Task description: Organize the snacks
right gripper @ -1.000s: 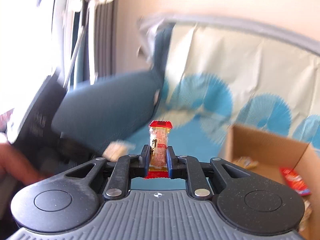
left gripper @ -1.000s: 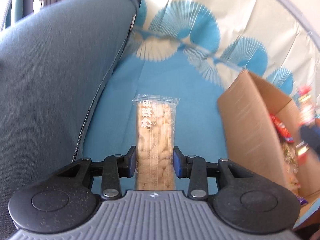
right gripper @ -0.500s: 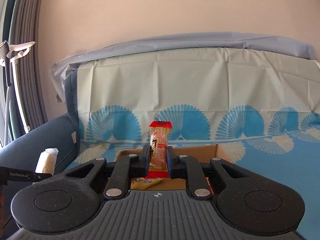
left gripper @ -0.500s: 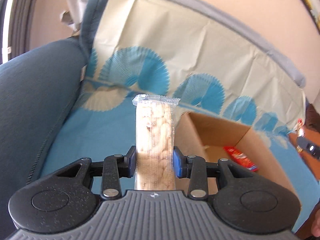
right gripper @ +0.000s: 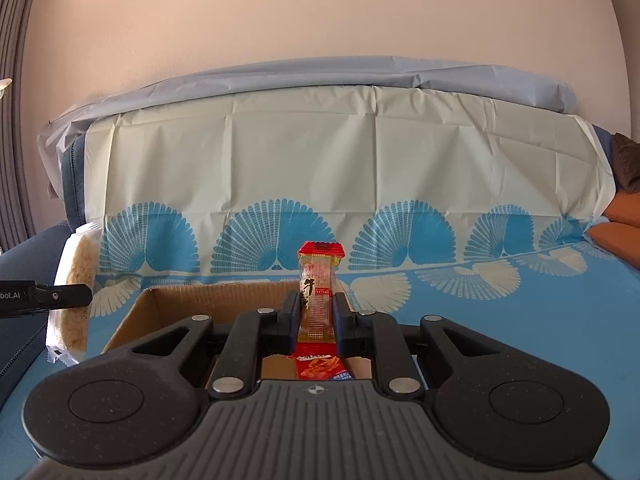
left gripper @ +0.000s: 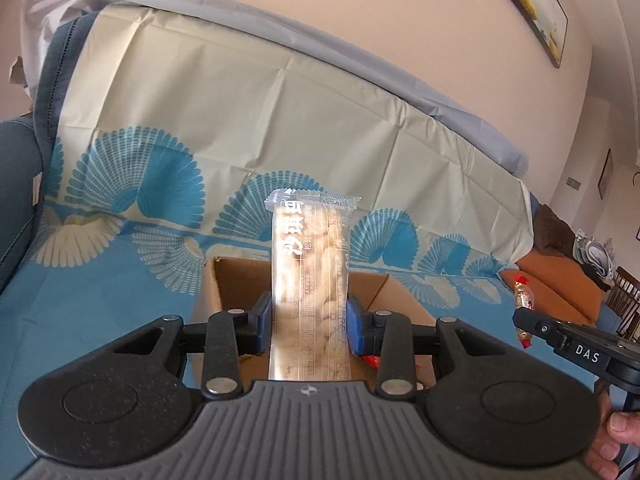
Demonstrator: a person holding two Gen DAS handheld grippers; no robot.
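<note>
My left gripper (left gripper: 307, 320) is shut on a long clear-wrapped pale snack bar (left gripper: 310, 264) that stands upright between its blue pads. Just beyond it sits an open cardboard box (left gripper: 224, 280). In the right wrist view, my right gripper (right gripper: 316, 314) is shut on a small red-capped snack packet (right gripper: 318, 284), held above the same box (right gripper: 208, 300). A red packet (right gripper: 320, 368) lies inside the box below. The right gripper with its packet (left gripper: 522, 296) shows at the right edge of the left wrist view. The left gripper's bar (right gripper: 78, 276) shows at the left of the right wrist view.
The box rests on a sofa seat covered by a blue and cream fan-patterned cloth (right gripper: 480, 320). A dark blue armrest (left gripper: 16, 184) is at the left. Orange cushions (left gripper: 560, 284) lie at the far right, and a framed picture (left gripper: 532, 4) hangs on the wall.
Both grippers swung from the left armrest side toward the box, keeping hold of their snacks. The box now sits right in front of and below both of them.
</note>
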